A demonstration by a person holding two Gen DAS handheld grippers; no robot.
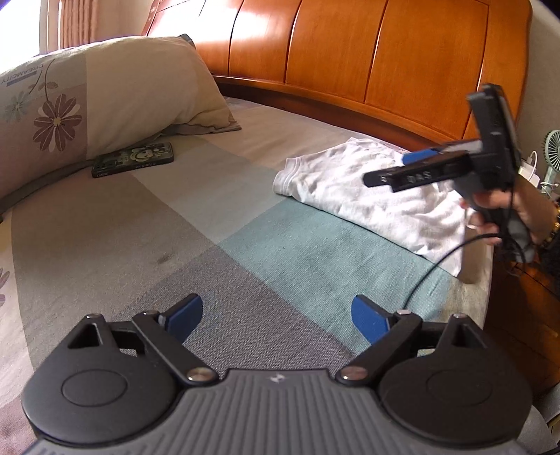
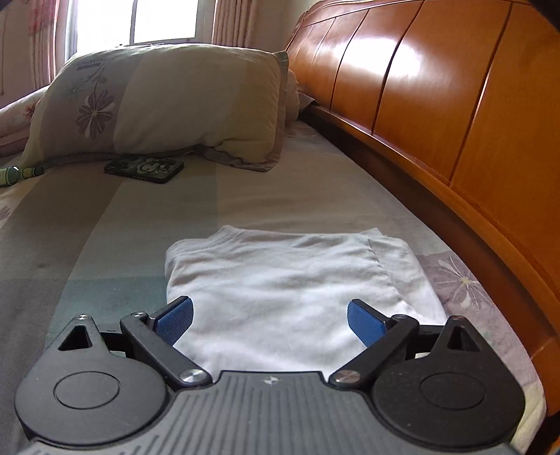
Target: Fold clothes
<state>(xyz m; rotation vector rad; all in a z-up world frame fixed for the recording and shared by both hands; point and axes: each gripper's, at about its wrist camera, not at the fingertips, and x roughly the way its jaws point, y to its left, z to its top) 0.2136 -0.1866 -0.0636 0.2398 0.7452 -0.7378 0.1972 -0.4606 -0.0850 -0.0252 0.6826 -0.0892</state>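
A white garment (image 1: 353, 189) lies folded into a rough rectangle on the bed, close to the wooden headboard (image 1: 350, 52). In the right wrist view the same white garment (image 2: 290, 280) fills the middle, directly under and ahead of my right gripper (image 2: 269, 316), whose blue pads (image 2: 176, 316) stand wide apart with nothing between them. The left wrist view shows my right gripper (image 1: 388, 173) from the side, held by a hand (image 1: 504, 210) above the garment. My left gripper (image 1: 278, 318) hovers open over the striped bedsheet (image 1: 140, 227), away from the garment.
A floral pillow (image 1: 87, 101) lies at the head of the bed, with a dark phone case (image 1: 134, 159) in front of it. A black cable (image 1: 430, 266) trails over the sheet. A small fan (image 1: 553, 147) stands at the right. A window (image 2: 164, 21) is behind.
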